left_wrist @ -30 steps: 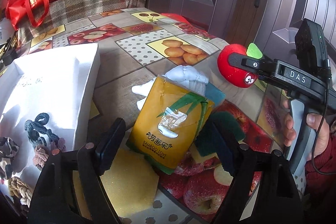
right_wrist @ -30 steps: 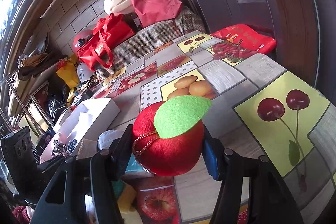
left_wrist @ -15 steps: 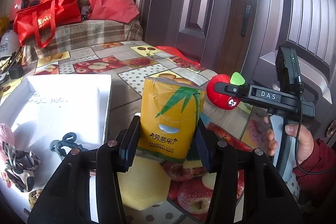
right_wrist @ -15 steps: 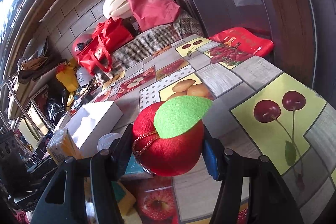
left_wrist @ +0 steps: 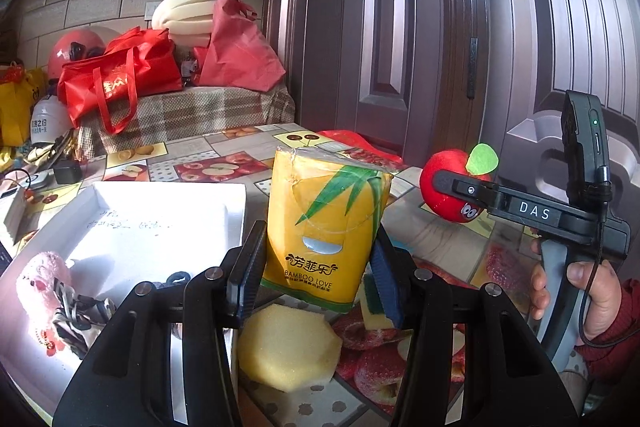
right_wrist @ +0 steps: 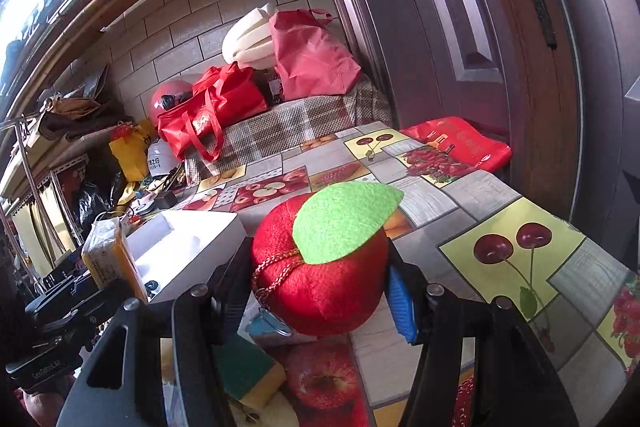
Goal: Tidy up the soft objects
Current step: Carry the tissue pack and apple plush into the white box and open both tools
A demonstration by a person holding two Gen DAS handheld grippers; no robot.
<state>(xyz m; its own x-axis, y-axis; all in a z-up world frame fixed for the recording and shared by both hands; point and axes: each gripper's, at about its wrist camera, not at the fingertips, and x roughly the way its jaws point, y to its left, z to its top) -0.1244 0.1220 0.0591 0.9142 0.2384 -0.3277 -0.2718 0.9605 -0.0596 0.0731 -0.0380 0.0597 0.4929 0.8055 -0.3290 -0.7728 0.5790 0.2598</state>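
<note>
Seen along two black gripper fingers: right gripper (right_wrist: 320, 287) clamped on a round red plush apple (right_wrist: 320, 283) with a green felt leaf and a thin gold chain, held above a table covered in a fruit-patterned oilcloth (right_wrist: 500, 211). To the left, a shallow white rectangular box (right_wrist: 188, 251) on the table. Beside it, at the left edge, a yellow soft tissue pack (right_wrist: 110, 261) held upright in the black left gripper (right_wrist: 100, 287). Below the apple, a green-and-yellow sponge (right_wrist: 248, 373) lying on the cloth. Behind the table, red fabric bags (right_wrist: 212, 119), brick wall, dark wooden door.
</note>
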